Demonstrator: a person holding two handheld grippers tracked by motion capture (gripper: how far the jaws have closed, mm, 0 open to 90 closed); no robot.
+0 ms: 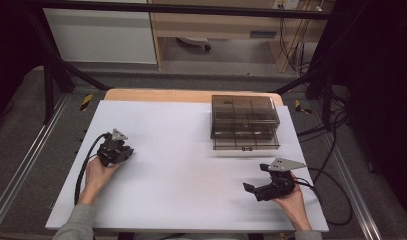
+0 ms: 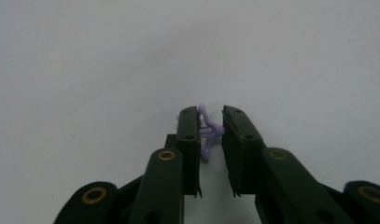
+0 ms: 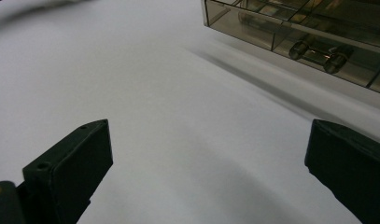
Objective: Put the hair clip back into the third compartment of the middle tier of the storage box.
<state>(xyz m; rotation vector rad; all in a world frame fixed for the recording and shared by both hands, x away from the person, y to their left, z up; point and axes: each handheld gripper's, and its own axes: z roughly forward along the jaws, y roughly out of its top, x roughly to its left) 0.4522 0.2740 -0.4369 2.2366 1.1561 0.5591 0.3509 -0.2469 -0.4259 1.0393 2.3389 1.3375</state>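
Observation:
A small lilac plastic piece (image 2: 207,132) with thin prongs sits between the pads of my left gripper (image 2: 210,122), reaching from one pad to the other just above the white tabletop (image 2: 131,70). In the high view my left gripper (image 1: 128,151) rests at the table's left side, held by a hand. My right gripper (image 1: 256,178) lies at the front right with its jaws wide apart. Nothing is between the jaws of the right gripper (image 3: 206,163) but bare table.
A smoky transparent compartment box (image 1: 245,122) with a closed lid and front latch stands at the back right of the white table (image 1: 181,165); the box (image 3: 309,32) is just ahead of my right gripper. Cables trail off both table sides.

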